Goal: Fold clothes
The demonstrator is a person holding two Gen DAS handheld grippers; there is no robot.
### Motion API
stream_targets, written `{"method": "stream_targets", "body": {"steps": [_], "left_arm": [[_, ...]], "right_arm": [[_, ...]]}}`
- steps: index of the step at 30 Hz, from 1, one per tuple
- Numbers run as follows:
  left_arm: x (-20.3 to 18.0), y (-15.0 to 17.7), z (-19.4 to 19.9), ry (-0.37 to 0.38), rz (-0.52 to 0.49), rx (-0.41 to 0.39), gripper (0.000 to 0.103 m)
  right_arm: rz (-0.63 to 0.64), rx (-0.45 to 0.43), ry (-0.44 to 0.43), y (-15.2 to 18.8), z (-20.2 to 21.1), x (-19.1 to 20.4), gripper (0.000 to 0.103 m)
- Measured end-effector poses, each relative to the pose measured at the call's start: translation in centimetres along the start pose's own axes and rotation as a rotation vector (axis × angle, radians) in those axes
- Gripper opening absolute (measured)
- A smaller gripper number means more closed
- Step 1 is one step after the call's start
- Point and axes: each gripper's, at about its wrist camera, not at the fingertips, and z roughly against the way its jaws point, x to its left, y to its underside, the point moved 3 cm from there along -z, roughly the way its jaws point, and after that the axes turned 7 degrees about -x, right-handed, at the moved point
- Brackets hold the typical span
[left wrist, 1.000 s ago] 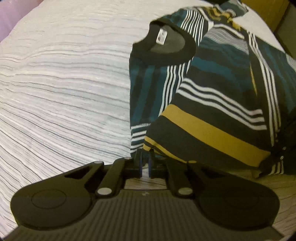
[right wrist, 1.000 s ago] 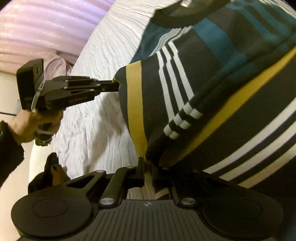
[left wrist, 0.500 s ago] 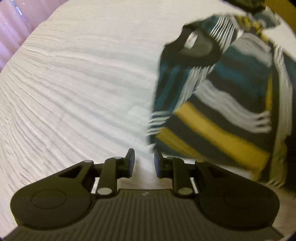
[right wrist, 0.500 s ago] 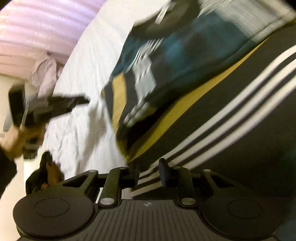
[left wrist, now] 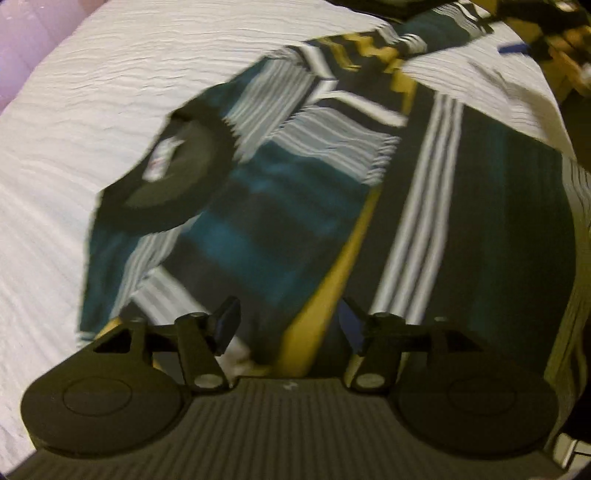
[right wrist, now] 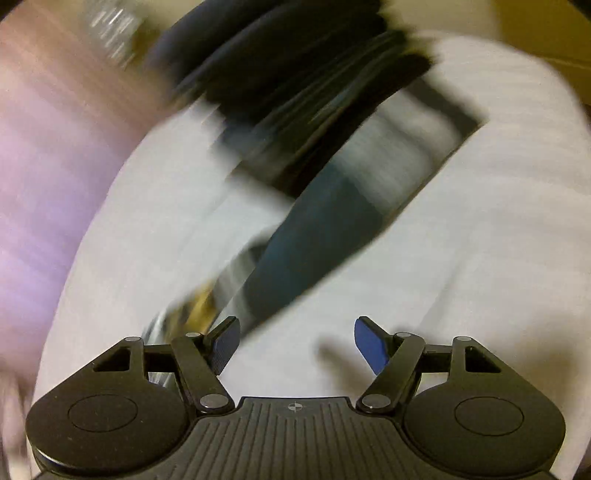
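Striped sweater (left wrist: 295, 206) lies flat on the white bed cover (left wrist: 74, 155), partly folded: collar (left wrist: 173, 177) with its white label toward the left edge of the garment, teal, black, white and mustard bands running across. One sleeve (right wrist: 314, 236) trails off on its own over bare cover, seen only as a blurred teal strip in the right wrist view.

Left hand-held gripper (left wrist: 290, 325) hangs over the near edge of the sweater, jaws opening, pads clear of the cloth; fabric sits under the gap, nothing pinched. Right hand-held gripper (right wrist: 295, 343) is over bare cover just beside the sleeve end, jaws opening wide, nothing between them.

Open room: wide stretch of empty cover left of the collar, and more on the right of the sleeve. Cover has a fine rippled texture.

Far side: a dark stack of clothes (right wrist: 280, 62) sits at the bed's edge, too blurred to tell what. Pink-lilac curtain (right wrist: 40, 155) along the left. Yellow-brown wall or headboard (right wrist: 546, 22) top right, can't tell which.
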Motion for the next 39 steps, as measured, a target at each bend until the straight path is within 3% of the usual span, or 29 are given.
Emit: {"method": "stream_targets", "body": {"steps": [5, 9, 12, 13, 14, 15, 18, 23, 26, 30, 33, 35, 37, 38, 39], "left_arm": [[-3.4, -2.8, -1.6, 0.015, -0.015, 0.048, 0.061], [-4.8, -4.7, -3.0, 0.019, -0.038, 0.085, 0.063], [-5.6, -5.7, -3.9, 0.016, -0.082, 0.109, 0.063], [-5.8, -6.0, -4.0, 0.014, -0.092, 0.111, 0.063], [-5.9, -6.3, -4.0, 0.012, -0.099, 0.112, 0.063], [-6.0, -6.5, -3.9, 0.011, -0.101, 0.109, 0.063], [-5.9, -7.0, -3.3, 0.000, -0.095, 0.092, 0.063], [-5.1, -6.9, -1.2, -0.043, -0.062, 0.031, 0.063], [-3.8, -5.4, 0.8, -0.077, -0.015, -0.008, 0.063], [-1.8, -1.2, 4.2, -0.135, 0.080, -0.029, 0.063], [-0.3, 3.2, 7.2, -0.177, 0.167, -0.016, 0.063], [0.7, 6.5, 9.2, -0.203, 0.229, 0.000, 0.063], [1.3, 9.2, 10.4, -0.220, 0.269, 0.019, 0.063], [1.6, 10.4, 10.9, -0.227, 0.285, 0.026, 0.063], [1.8, 11.6, 11.3, -0.234, 0.301, 0.034, 0.063]], "right_arm": [[-0.136, -0.108, 0.072, -8.9, -4.1, -8.0, 0.072], [-0.228, -0.129, 0.076, -11.8, -7.6, -12.4, 0.071], [-0.269, -0.148, 0.030, -12.9, -9.6, -14.1, 0.071], [-0.285, -0.160, 0.006, -13.3, -9.9, -14.3, 0.066], [-0.298, -0.157, -0.012, -13.8, -9.8, -14.6, 0.028], [-0.301, -0.148, -0.021, -14.0, -9.9, -14.6, 0.016], [-0.224, -0.156, -0.019, -13.9, -7.8, -12.0, 0.016], [0.107, -0.165, -0.086, -11.9, -2.4, -1.9, 0.016], [0.343, -0.159, -0.242, -8.3, 1.6, 7.5, 0.016], [0.626, -0.156, -0.521, 0.6, 9.0, 20.2, 0.016], [0.765, -0.061, -0.699, 10.5, 12.6, 26.1, 0.016], [0.903, 0.109, -0.775, 18.4, 12.9, 28.5, 0.018], [1.044, 0.241, -0.790, 25.0, 13.0, 29.2, 0.059], [1.086, 0.257, -0.793, 27.1, 13.4, 29.0, 0.081], [1.088, 0.278, -0.805, 28.2, 13.8, 28.7, 0.081]]}}
